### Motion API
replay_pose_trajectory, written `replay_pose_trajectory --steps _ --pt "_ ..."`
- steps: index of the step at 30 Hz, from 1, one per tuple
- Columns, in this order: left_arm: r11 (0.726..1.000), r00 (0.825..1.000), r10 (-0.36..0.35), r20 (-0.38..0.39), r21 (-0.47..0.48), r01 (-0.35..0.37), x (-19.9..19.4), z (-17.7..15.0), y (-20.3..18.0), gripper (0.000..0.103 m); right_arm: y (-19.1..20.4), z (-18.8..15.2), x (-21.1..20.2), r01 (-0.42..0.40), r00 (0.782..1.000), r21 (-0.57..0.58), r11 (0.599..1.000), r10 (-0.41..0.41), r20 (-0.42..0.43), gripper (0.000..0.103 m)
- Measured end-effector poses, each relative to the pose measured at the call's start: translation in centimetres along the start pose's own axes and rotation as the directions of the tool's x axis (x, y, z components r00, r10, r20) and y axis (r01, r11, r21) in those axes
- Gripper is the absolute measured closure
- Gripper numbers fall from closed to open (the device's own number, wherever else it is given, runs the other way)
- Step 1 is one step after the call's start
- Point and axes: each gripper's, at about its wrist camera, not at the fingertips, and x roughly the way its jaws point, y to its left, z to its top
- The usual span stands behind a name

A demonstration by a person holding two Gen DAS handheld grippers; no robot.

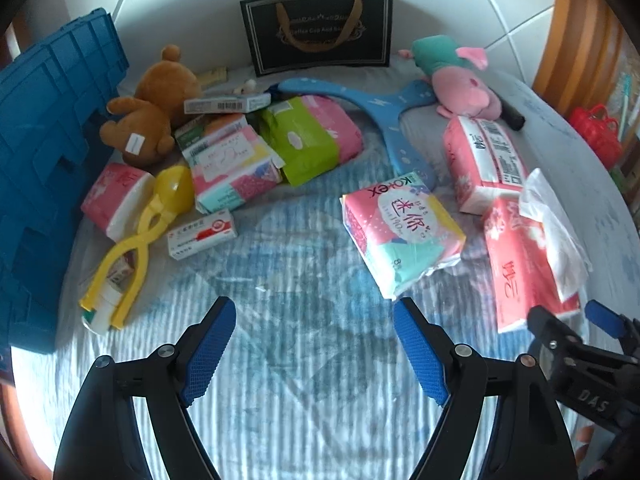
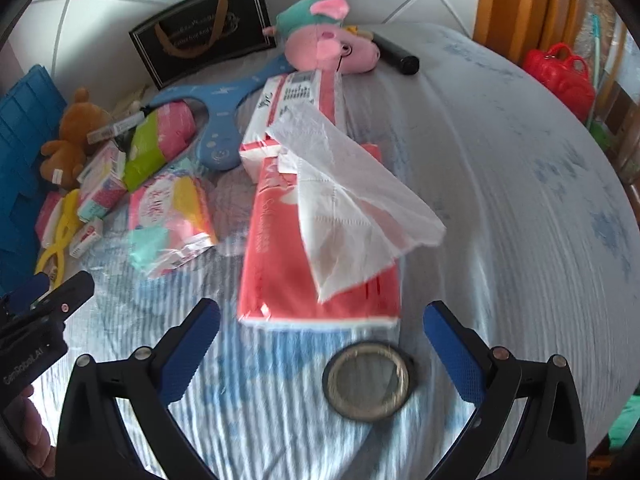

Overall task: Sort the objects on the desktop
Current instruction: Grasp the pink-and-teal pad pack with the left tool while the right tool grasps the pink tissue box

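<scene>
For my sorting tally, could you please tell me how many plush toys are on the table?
2. A brown bear lies at the back left beside the blue crate; a pink pig lies at the back right, near the black gift bag. Others might be hidden behind the clutter.

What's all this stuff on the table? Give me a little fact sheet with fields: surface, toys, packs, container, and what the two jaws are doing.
surface: blue-patterned cloth
toys: brown teddy bear; pink pig plush
packs: red tissue pack with a tissue sticking out; Kotex pack
container: blue crate, far left
left gripper: jaws open, empty
right gripper: jaws open, empty, just short of the red tissue pack
</scene>
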Motion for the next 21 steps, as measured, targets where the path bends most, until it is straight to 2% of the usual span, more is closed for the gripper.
replay_pose_trajectory --steps 4,9,11,12,14,18,19,20,21 --pt "0.999 1.000 -0.003 -0.015 -0.046 0.002 1.5 1.6 -1.6 0.022 -1.0 1.0 2.6 -0.026 0.999 -0.039 0.999 0.024 -0.038 0.000" --pt "0.999 1.000 -0.006 0.000 -0.050 0.006 2.8 4.3 -5.0 0.021 -4.1 2.1 2.8 -0.020 0.999 -0.042 0.999 0.019 -0.041 0.000" --pt "0.998 1.000 0.014 -0.014 -0.060 -0.015 4.1 5.1 -5.8 0.021 -4.9 2.4 3.1 -0.049 0.997 -0.041 0.998 0.047 -0.055 0.000" --pt "0.997 0.999 0.022 -0.032 -0.071 -0.024 5.1 5.3 -6.1 0.021 -5.2 2.6 3.1 -0.062 0.996 -0.044 0.997 0.059 -0.061 0.000" --pt "0.995 0.998 -0.011 -0.055 -0.098 0.005 6.7 5.2 -6.2 0.016 -5.2 2.6 3.3 -0.078 0.995 -0.064 0.995 0.074 -0.068 0.000" --pt "0.994 0.997 -0.044 -0.059 -0.107 0.037 7.3 4.3 -6.2 0.016 -5.0 2.7 3.9 -0.091 0.994 -0.103 0.991 0.083 -0.076 0.000" --pt "0.995 0.996 -0.041 -0.075 -0.095 0.034 7.5 4.0 -6.4 0.022 -4.9 2.8 4.1 -0.093 0.993 -0.108 0.990 0.085 -0.079 0.000" --pt "0.997 0.994 -0.037 -0.104 -0.077 0.029 8.0 3.5 -6.6 0.041 -4.9 2.9 4.3 -0.097 0.993 -0.113 0.989 0.088 -0.081 0.000" --pt "0.997 0.993 -0.035 -0.111 -0.068 0.028 8.2 3.0 -6.7 0.043 -4.9 2.9 4.5 -0.101 0.992 -0.120 0.988 0.092 -0.083 0.000"
